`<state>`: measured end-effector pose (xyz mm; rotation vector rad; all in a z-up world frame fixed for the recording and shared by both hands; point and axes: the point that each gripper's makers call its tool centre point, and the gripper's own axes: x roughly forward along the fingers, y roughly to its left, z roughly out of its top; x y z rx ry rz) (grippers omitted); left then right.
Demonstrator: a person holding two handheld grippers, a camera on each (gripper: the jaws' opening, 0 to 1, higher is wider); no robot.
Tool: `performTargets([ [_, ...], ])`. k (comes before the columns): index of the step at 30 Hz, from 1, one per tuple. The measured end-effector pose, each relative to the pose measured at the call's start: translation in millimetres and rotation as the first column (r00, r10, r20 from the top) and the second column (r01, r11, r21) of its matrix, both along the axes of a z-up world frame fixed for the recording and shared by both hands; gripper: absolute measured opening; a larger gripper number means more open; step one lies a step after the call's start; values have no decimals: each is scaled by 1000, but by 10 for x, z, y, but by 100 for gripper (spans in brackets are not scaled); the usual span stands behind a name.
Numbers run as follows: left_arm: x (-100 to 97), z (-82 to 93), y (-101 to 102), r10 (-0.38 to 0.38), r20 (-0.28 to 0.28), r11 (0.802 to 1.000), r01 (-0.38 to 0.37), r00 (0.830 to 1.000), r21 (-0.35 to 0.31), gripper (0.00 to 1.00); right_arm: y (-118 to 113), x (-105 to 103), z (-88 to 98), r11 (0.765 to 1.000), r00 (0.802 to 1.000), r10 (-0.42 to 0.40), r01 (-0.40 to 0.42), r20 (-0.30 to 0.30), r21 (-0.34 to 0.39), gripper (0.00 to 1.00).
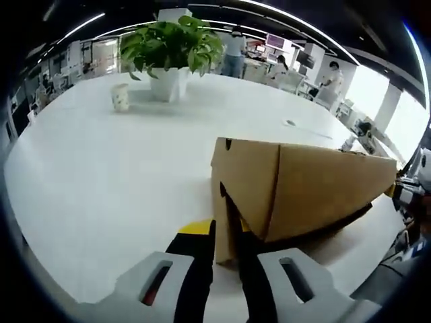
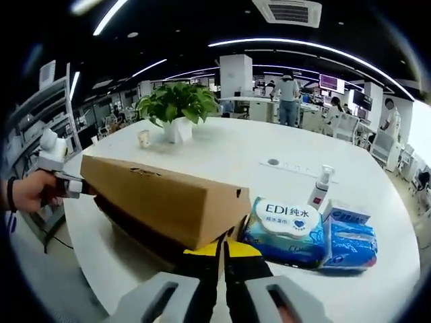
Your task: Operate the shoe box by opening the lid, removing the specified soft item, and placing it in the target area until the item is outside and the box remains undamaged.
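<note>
Left tool point(image 1: 227, 252): nipped shut on the corner of the shoe box lid point(image 1: 296, 188). Right tool point(image 2: 222, 259): closed at the opposite lid corner, grip unclear. Lid raised over the shoe box point(image 2: 145, 232) on the worktop point(image 1: 108, 175). Thin, light cardboard; creases easily. Grip corners, lift evenly.

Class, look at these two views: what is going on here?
A person holds a claw in each hand at opposite ends of a cardboard shoe box on a white table. The left claw is closed on the lid edge; the right claw looks closed at the other end. The lid is slightly raised. Wet wipes lie beside it.
</note>
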<state>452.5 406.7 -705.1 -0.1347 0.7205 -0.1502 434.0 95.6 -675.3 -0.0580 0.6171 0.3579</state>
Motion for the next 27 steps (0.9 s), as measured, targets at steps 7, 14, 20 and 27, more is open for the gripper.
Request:
performTargets([
  [7, -76, 68, 41, 15, 17, 1000, -15, 1000, 1, 12, -2, -61, -40, 1000, 1000, -2, 2, -9, 12, 0],
  [14, -133, 106, 70, 9, 27, 1000, -9, 1000, -1, 12, -17, -85, -53, 1000, 1000, 2, -2, -11, 6, 0],
  [20, -178, 140, 67, -5, 37, 1000, 5, 999, 7, 12, -27, -112, -61, 1000, 1000, 8, -8, -14, -2, 0],
  [27, -204, 186, 209, -19, 64, 991, 10, 998, 131, 11, -32, -128, -78, 1000, 1000, 9, -10, -22, -2, 0],
])
